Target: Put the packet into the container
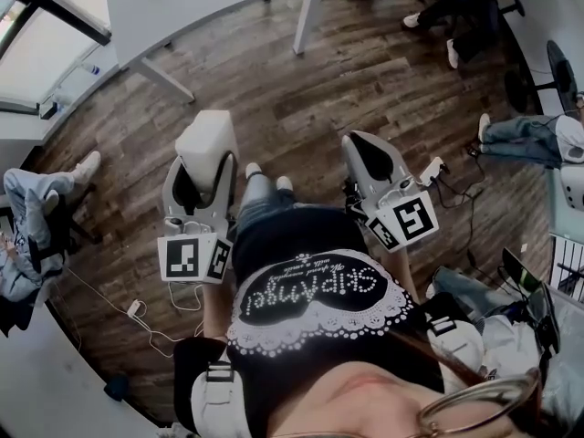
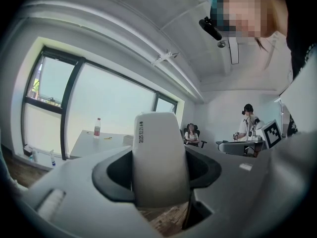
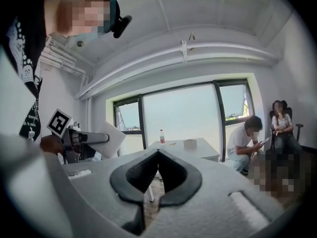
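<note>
**Gripper state.** My left gripper (image 1: 203, 182) was clamped on the white packet (image 1: 205, 140), one jaw on each broad face. In the left gripper view the packet (image 2: 159, 152) filled the gap between the dark pads. My right gripper (image 3: 157, 168) held nothing, and its jaws met at the tips, leaving only the notch behind them.

**Position.** In the head view both grippers sat at mid-frame over the wooden floor (image 1: 301, 80), the left one left of centre and the right gripper (image 1: 370, 158) right of centre. I held both close in front of my body. I judged this a carrying posture: the packet was off every surface, and the free gripper was kept apart from the load.

**Packet orientation.**
- The long axis ran in line with the jaws.
- The free end pointed away from me, toward the top of the head view.
- A printed date ran lengthwise along one edge.
- The lower part was gripped, so most of the length stood clear for insertion.

**Target.** The table (image 3: 198, 150) at the centre of the right gripper view, well apart from me, carried a bottle (image 3: 161, 137) and a small pale object. I could not tell whether that object was the container.
</note>
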{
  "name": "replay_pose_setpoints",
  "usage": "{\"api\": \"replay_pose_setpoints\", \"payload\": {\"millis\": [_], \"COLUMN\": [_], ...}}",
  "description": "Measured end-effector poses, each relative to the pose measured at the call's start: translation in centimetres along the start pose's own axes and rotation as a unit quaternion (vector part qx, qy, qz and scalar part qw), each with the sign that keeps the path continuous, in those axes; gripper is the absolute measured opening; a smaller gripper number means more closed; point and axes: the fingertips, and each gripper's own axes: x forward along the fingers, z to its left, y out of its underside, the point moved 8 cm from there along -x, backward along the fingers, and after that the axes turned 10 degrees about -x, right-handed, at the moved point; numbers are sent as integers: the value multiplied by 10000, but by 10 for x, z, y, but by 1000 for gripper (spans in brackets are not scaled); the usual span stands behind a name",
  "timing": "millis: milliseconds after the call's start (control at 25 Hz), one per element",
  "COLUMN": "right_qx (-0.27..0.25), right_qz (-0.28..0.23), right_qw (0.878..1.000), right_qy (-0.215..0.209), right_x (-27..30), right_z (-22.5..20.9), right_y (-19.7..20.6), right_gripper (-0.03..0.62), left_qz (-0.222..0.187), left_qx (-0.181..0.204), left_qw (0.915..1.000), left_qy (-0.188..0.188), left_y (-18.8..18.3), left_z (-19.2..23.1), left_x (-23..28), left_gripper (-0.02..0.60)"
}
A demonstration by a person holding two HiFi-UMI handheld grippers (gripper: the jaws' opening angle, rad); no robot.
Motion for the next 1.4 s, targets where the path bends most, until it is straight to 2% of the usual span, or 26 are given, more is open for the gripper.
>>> {"api": "replay_pose_setpoints", "payload": {"millis": [320, 760, 1400], "right_qx": [13, 75, 110], "right_qz": [81, 121, 160], "right_qw": [9999, 9993, 9981], "right_qy": [76, 341, 577], "right_x": [31, 94, 156], "right_z": [-3, -8, -8], "right_y": [-4, -27, -32], "right_gripper": [2, 2, 2], "left_qz": [38, 89, 171], "left_qx": [-85, 33, 110], "left_qw": [9999, 9998, 9991], "left_qy": [-48, 177, 376], "left_y": [-11, -49, -73], "left_z": [29, 76, 128], "left_x": [20, 68, 111], "left_gripper": [279, 279, 279]}}
